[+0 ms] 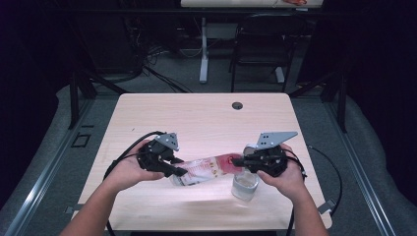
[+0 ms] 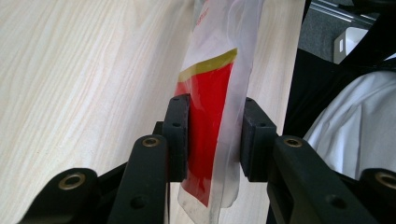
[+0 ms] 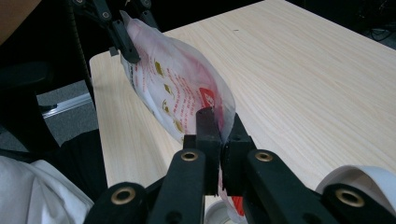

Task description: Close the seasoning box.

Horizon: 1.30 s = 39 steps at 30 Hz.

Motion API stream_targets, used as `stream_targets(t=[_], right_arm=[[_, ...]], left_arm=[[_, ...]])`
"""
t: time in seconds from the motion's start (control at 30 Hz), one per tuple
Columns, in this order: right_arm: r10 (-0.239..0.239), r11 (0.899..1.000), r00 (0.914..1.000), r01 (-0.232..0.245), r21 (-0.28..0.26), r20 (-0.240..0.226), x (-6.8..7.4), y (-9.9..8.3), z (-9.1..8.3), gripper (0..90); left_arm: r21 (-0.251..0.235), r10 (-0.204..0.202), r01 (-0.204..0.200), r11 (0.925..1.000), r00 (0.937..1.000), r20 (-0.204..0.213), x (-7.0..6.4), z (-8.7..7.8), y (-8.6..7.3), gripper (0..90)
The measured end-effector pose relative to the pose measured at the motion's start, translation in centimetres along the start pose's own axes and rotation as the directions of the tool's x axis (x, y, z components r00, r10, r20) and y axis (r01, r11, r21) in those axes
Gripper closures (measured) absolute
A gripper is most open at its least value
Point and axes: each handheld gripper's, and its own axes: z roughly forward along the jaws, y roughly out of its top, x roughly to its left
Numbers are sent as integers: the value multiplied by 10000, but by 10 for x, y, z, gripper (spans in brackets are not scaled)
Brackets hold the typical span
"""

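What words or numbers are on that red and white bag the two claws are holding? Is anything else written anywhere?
Bag: rows of small red print and gold marks on the white side, too small and blurred to read.
Bag's red patch: a white mark on it, unreadable.
Bag in the left gripper view: a red panel with a yellow band, no letters legible.
Clear cup and table: no writing visible.

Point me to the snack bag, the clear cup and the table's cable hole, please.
snack bag (image 1: 209,168), high view, middle of its printed body.
clear cup (image 1: 244,186), high view, its side wall below the right gripper.
cable hole (image 1: 237,105), high view, centre of the dark round opening.
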Motion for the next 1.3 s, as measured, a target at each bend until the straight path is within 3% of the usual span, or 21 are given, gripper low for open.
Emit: stream_targets(t=[0.3,0.67,0.83,1.3], right_arm=[[45,10000,10000,-45,18,-16,-1,-1,-1,883],[148,9999,9999,-148,-36,-61,-3,-3,-2,887],[188,9998,9997,-190,-70,-149,-5,-4,-2,893],[300,9995,9995,-301,-112,-105,-8,-6,-5,897]], left_arm=[[-34,-126,127,9999,9999,49,3,-1,2,695],[124,2,-1,9999,9999,-122,1,-3,9,705],[102,-54,54,9999,10000,28,2,-3,9,708],[232,46,-45,9997,10000,-42,2,-6,17,713]])
